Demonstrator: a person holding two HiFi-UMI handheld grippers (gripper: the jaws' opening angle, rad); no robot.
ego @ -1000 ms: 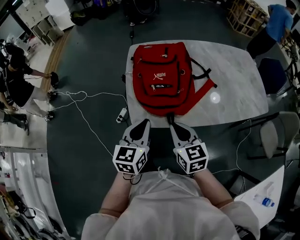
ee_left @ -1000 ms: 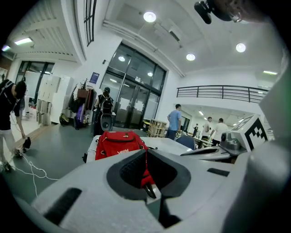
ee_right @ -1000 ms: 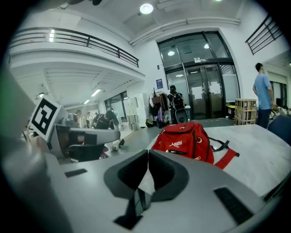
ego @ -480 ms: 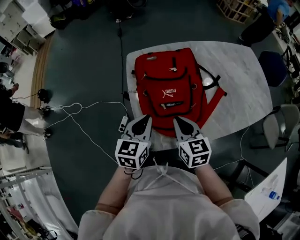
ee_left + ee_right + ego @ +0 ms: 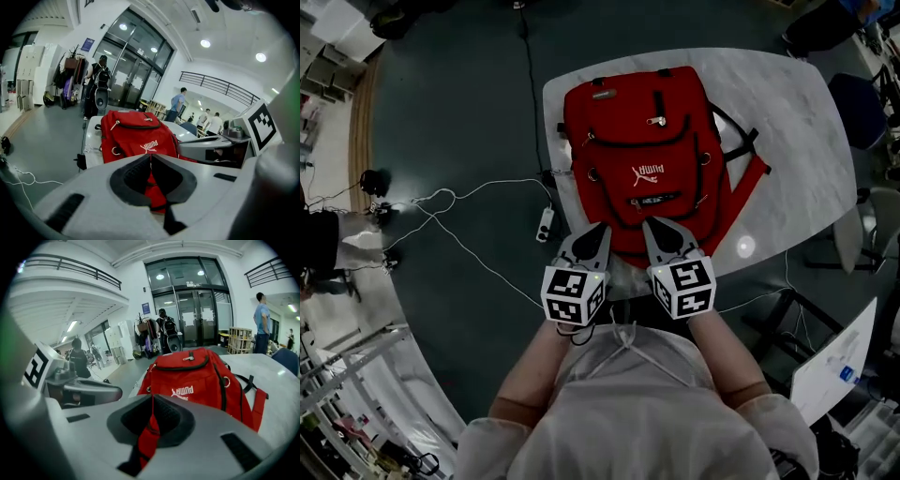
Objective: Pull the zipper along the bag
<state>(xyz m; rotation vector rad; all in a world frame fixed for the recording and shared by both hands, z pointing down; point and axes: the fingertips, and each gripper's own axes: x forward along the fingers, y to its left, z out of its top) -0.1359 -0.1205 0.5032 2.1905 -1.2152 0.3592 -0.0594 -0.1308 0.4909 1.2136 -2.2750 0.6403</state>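
A red backpack (image 5: 642,150) lies flat on the pale marble table (image 5: 787,122), its front pockets up and its black straps spread to the right. A silver zipper pull (image 5: 656,120) sits on the upper pocket. Both grippers are side by side at the bag's near end. The left gripper (image 5: 602,228) is shut with nothing in it, its tips over the bag's near edge. The right gripper (image 5: 647,223) is likewise shut and empty. In the left gripper view the backpack (image 5: 136,136) lies just beyond the left gripper (image 5: 151,157). In the right gripper view the backpack (image 5: 197,376) lies ahead of the right gripper (image 5: 152,398).
A power strip (image 5: 545,223) and white cables (image 5: 441,202) lie on the dark floor left of the table. A blue chair (image 5: 862,103) stands at the table's right side. A white board (image 5: 834,366) is at the lower right. People stand in the hall behind.
Both grippers have come forward from short of the table until their tips are over the bag's near edge. Both have stayed shut.
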